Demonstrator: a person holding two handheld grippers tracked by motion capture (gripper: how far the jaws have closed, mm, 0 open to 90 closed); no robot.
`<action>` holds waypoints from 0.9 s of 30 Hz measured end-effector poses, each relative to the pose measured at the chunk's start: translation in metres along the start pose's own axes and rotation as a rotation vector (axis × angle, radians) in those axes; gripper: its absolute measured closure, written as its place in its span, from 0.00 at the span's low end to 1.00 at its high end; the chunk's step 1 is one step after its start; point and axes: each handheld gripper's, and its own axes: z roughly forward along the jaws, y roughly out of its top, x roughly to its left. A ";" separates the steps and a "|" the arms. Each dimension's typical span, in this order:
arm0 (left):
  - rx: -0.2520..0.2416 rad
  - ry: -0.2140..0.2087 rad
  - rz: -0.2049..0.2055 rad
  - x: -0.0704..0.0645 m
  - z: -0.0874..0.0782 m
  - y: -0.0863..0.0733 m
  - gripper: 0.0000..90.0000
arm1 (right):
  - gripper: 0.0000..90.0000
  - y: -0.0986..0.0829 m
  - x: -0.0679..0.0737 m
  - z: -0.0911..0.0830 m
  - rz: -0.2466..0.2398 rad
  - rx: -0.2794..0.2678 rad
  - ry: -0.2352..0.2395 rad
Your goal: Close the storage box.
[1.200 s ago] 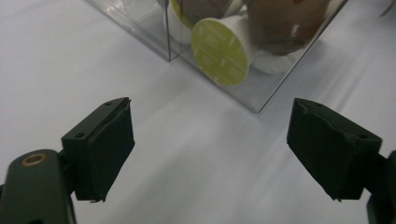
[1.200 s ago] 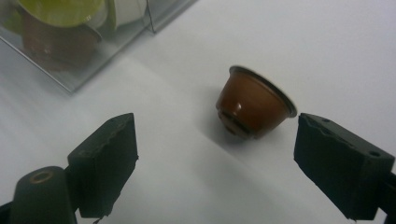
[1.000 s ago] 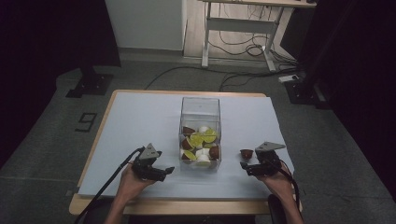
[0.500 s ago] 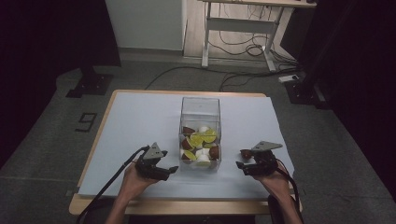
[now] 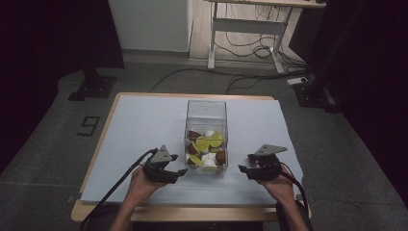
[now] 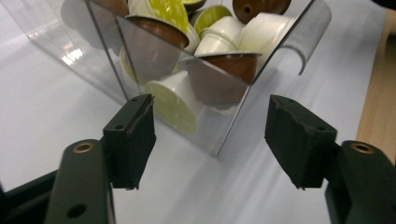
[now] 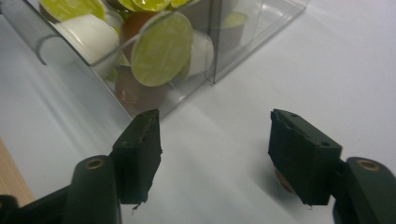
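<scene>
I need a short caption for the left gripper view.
Open left gripper facing a corner of the clear box of coffee capsules.

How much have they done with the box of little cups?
Done: the clear box already holds many cups, brown, white and lime. In hand: nothing; the left tool and right tool sit open on either side of the box, not touching it. What is left cannot be told from this.

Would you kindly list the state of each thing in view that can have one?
Left gripper: open, holds nothing, aimed at the near corner of the box.
Right gripper: open, holds nothing, beside the box.
Clear box: upright on the table, open at the top, partly filled.
Coffee capsules: piled loose in the box, lying at mixed angles.
</scene>
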 end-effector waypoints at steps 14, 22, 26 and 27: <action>-0.012 -0.003 0.023 -0.004 0.003 0.004 0.52 | 0.56 0.010 0.015 0.008 -0.059 -0.016 0.107; -0.003 -0.010 0.037 -0.004 0.006 0.003 0.60 | 0.60 0.013 0.023 0.015 -0.084 -0.003 0.161; -0.002 -0.021 0.041 -0.004 0.008 0.003 0.63 | 0.65 0.015 0.025 0.017 -0.085 -0.001 0.167; -0.002 -0.023 0.042 -0.004 0.009 0.002 0.63 | 0.66 0.015 0.025 0.017 -0.086 0.000 0.169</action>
